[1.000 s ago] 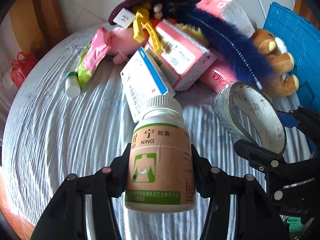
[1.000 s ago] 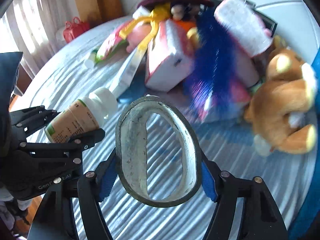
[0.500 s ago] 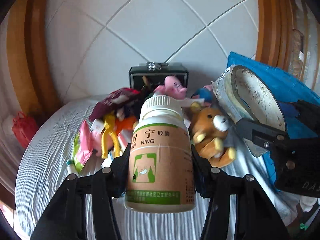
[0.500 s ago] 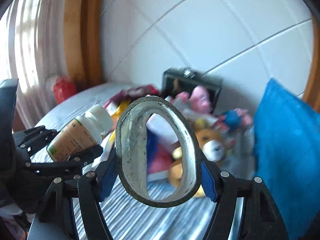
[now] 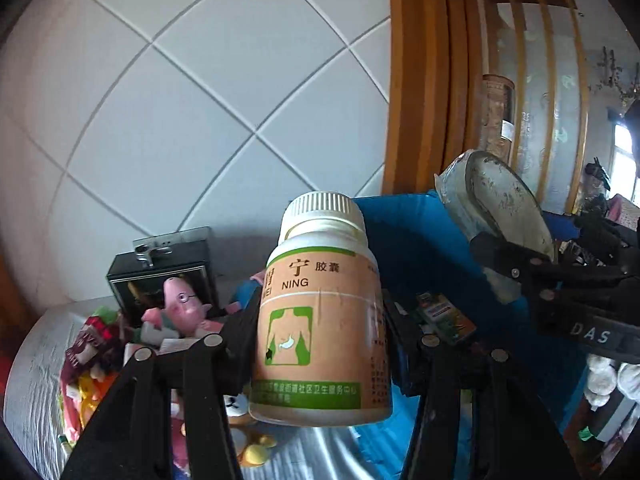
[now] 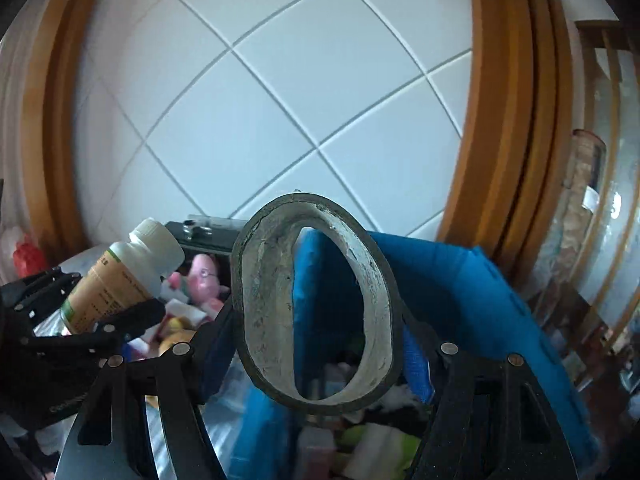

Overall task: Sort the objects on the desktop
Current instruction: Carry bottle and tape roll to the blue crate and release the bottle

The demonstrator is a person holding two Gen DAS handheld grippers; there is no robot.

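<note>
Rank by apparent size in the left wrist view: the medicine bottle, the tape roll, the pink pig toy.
1. medicine bottle, looks largest, but it is nearest the camera, so this is unsure.
2. tape roll, also close to the camera.
3. pink pig toy, smallest, farther away.

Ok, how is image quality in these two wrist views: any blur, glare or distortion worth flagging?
Left wrist view: the medicine bottle in the left gripper is sharp; fisheye bends the wall tiles; the window at far right is blown out. Right wrist view: the tape roll in the right gripper is crisp, the blue bin contents below are soft and dim.
</note>
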